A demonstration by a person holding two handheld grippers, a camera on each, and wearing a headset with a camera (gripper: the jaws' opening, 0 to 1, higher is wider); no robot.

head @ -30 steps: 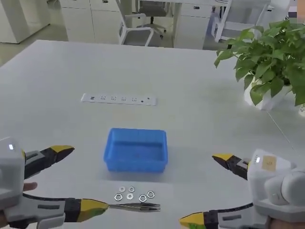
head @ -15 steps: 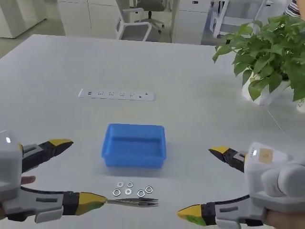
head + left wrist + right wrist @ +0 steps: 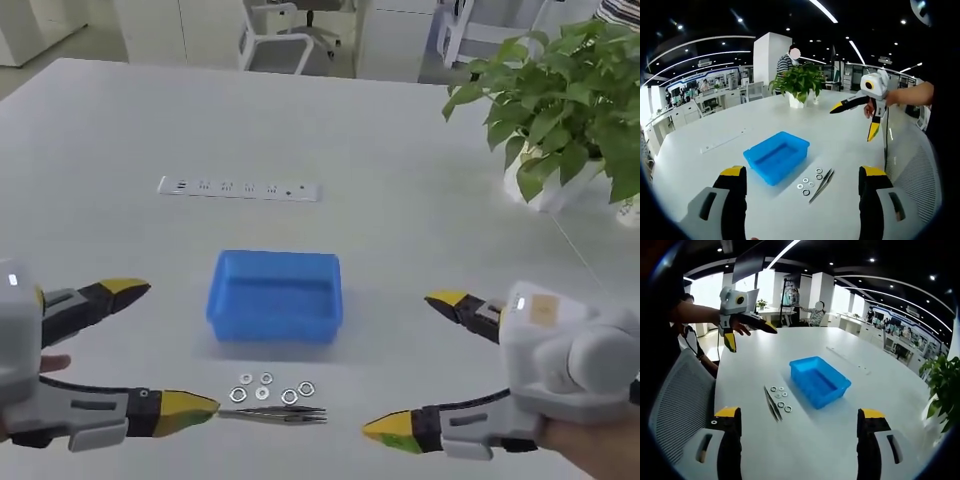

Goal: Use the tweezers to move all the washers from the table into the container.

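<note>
Six washers (image 3: 262,393) lay in a loose cluster on the white table (image 3: 120,130), in the lower middle of the head view. The single pair of tweezers (image 3: 275,412) lay flat just below them, tips pointing right. Whether those tips met was too fine to tell. One blue container (image 3: 275,295) stood just above the washers. At lower left the left gripper (image 3: 175,346) hung with its lower jaw tip close to the tweezers' handle end. At lower right was the right gripper (image 3: 403,363). Each of the two had its jaws spread wide apart, gripping nothing.
</note>
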